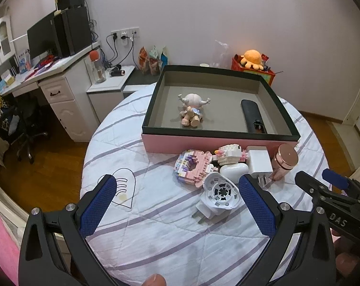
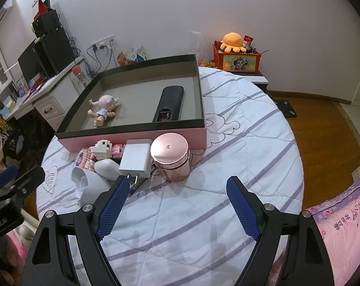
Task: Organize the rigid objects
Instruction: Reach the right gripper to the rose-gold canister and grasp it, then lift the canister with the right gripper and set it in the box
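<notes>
A pink box with a black rim (image 1: 218,143) (image 2: 132,138) stands on the round table and holds a small doll (image 1: 192,109) (image 2: 103,109) and a black remote (image 1: 252,115) (image 2: 169,103). In front of it lie a pink brick model (image 1: 194,166), a white brick figure (image 1: 230,153) (image 2: 102,149), a white charger cube (image 1: 259,162) (image 2: 136,158), a white earbud case (image 1: 233,170) (image 2: 107,168), a rose-gold jar (image 1: 285,160) (image 2: 170,157) and a white round plug device (image 1: 219,194) (image 2: 89,186). My left gripper (image 1: 177,183) is open just short of the plug device. My right gripper (image 2: 178,184) is open just short of the jar.
The table wears a white quilted cloth with purple stripes (image 1: 156,226) (image 2: 227,143). A white desk with monitors (image 1: 48,54) stands left. An orange plush sits on a red box (image 2: 236,57) behind. Pink bedding (image 2: 342,226) lies at the right edge. Wooden floor surrounds the table.
</notes>
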A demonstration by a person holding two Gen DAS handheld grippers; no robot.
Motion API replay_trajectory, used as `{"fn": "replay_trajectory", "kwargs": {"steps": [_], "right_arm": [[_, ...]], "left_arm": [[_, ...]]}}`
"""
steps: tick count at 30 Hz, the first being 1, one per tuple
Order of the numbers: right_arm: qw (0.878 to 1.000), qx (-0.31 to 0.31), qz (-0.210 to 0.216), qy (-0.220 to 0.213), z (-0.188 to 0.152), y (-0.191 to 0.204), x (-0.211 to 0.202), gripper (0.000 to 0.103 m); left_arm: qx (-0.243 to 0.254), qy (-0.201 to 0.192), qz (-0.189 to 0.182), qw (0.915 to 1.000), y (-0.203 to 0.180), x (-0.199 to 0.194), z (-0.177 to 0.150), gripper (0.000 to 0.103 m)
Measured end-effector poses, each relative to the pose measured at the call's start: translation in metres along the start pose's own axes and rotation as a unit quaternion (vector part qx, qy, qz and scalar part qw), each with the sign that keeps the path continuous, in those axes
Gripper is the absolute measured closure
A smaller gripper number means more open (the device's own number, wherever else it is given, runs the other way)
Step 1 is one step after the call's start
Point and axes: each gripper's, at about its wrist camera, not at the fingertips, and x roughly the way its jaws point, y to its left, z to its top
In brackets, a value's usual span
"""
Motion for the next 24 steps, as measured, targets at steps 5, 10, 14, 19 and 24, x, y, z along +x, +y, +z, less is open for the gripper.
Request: {"fn": "replay_trajectory", "kwargs": {"steps": [5, 10, 14, 19, 24], "right_arm": [[1.0, -0.006, -0.009, 0.008, 0.006, 0.001, 0.021, 0.018], [1.0, -0.003, -0.016, 0.017, 0.011, -0.001, 0.042, 0.019], [1.0, 0.002, -0.012, 0.024, 0.015, -0.004, 0.053, 0.028], [0.999, 0.004, -0.004, 0.034, 0.017, -0.003, 0.067, 0.04], [0.999, 0.011, 0.006, 0.032, 0.019, -0.006, 0.077, 0.052]], "left_arm": [[-0.002, 0.008, 0.001, 1.0, 0.002, 0.012, 0.001, 0.0], [-0.004, 0.017, 0.0, 0.9998, 0.004, 0.025, 0.003, 0.0], [-0.001, 0.02, 0.001, 0.9998, 0.004, 0.032, 0.005, 0.0], [0.003, 0.026, -0.001, 0.9996, 0.001, 0.041, 0.006, 0.0], [0.005, 0.029, -0.002, 0.9996, -0.001, 0.046, 0.007, 0.0]]}}
